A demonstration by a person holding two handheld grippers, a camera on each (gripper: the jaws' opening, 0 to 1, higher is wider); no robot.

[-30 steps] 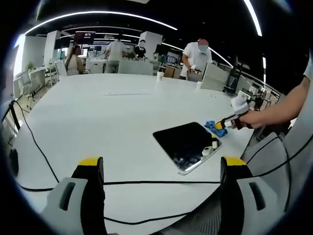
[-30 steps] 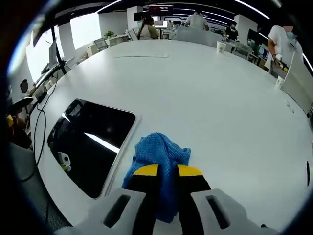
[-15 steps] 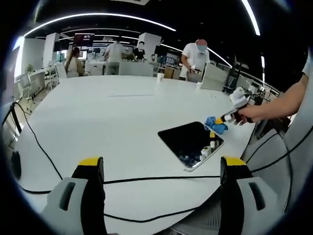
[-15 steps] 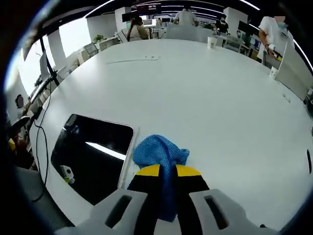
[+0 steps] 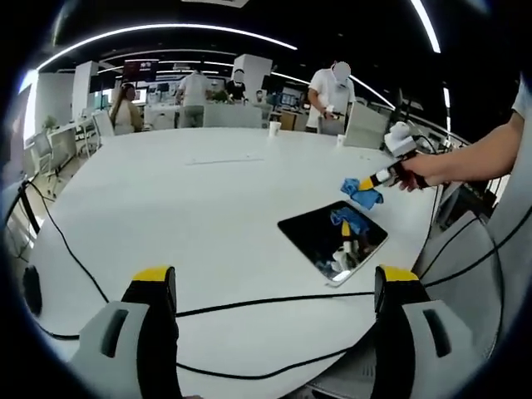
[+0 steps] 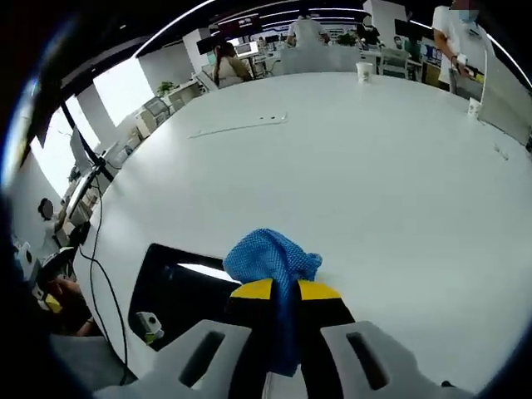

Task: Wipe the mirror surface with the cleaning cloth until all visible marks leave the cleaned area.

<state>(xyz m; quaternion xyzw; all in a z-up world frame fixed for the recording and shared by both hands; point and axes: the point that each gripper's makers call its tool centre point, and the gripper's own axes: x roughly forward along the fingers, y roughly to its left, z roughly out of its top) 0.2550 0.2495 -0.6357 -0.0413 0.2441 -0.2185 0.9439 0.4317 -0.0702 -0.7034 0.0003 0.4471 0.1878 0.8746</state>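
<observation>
Lifted since a second ago, the right hand-held gripper hangs above the one mirror on the white surface in the left gripper view, whose own left hand-held gripper is spread, while the right gripper view shows its jaws pinching the one blue cloth over the mirror's far edge.

Glossy dark mirror, knitted blue cleaning cloth, smooth matt white table
</observation>
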